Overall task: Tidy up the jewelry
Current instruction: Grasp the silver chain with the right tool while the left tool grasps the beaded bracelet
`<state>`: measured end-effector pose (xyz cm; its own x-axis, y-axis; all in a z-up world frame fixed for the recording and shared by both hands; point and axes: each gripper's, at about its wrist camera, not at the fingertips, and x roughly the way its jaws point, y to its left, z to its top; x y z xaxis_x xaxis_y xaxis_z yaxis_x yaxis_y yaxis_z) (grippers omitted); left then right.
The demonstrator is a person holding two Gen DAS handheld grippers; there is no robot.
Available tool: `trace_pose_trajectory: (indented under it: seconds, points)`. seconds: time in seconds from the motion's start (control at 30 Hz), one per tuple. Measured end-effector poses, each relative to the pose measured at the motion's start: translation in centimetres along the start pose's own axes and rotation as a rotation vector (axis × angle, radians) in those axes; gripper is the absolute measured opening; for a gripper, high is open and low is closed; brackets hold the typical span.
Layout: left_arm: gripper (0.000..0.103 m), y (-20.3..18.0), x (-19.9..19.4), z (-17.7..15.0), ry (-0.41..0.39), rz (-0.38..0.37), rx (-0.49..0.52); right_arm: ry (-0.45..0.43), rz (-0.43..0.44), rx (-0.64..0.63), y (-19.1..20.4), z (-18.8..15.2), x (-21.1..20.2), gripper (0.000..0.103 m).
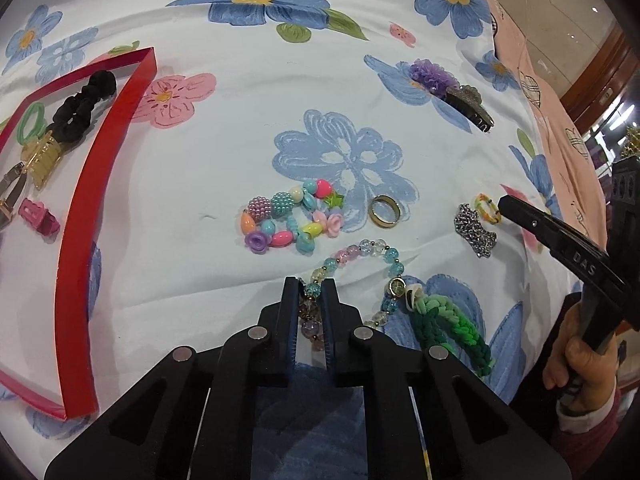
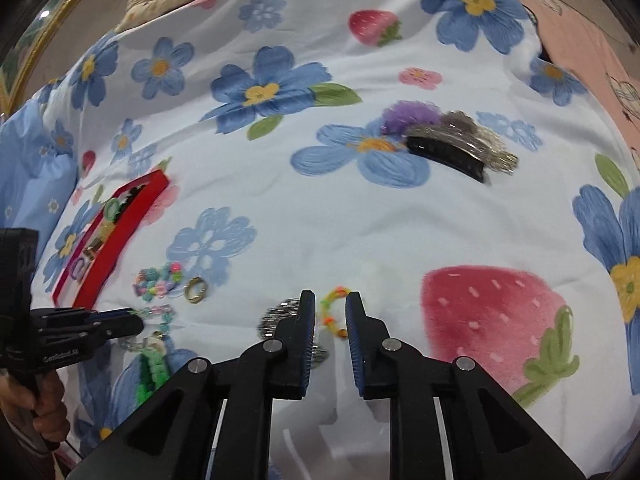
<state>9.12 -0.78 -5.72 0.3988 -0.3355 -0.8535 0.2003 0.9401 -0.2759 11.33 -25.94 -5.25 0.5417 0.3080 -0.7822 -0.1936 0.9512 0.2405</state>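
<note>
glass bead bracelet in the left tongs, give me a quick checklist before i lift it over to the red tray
1. Left tongs closed on the glass bead bracelet: ok, beads sit pinched between the fingers.
2. Whole bracelet free to lift: not ok, its far end touches the green braided band, and whether they are joined cannot be told.
3. Gold ring and pastel bead bracelet apart from the strand: ok.
4. Room in the red tray: ok, bare floor shows near its front corner.
5. Right tongs out of the way: ok, open around the small yellow loop, off to the side.
</note>
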Motion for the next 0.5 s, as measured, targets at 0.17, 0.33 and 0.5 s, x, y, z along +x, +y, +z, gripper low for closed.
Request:
trace_pose_trajectory:
  seconds: [0.17, 0.33, 0.5]
  points:
    - [0.009, 0.0, -0.4, 0.0, -0.012, -0.011, -0.005, 0.04, 0.059, -0.063, 2.2, -0.8, 0.8, 0.03]
    - [0.009, 0.1, -1.0, -0.1, -0.024, -0.024, -0.007, 0.083, 0.013, -0.091, 2.5, -1.3, 2.2, 0.035]
    - [0.009, 0.1, -1.4, 0.1, -0.033, -0.046, -0.018, 0.111, 0.016, -0.102, 2.5, -1.2, 3.1, 0.042]
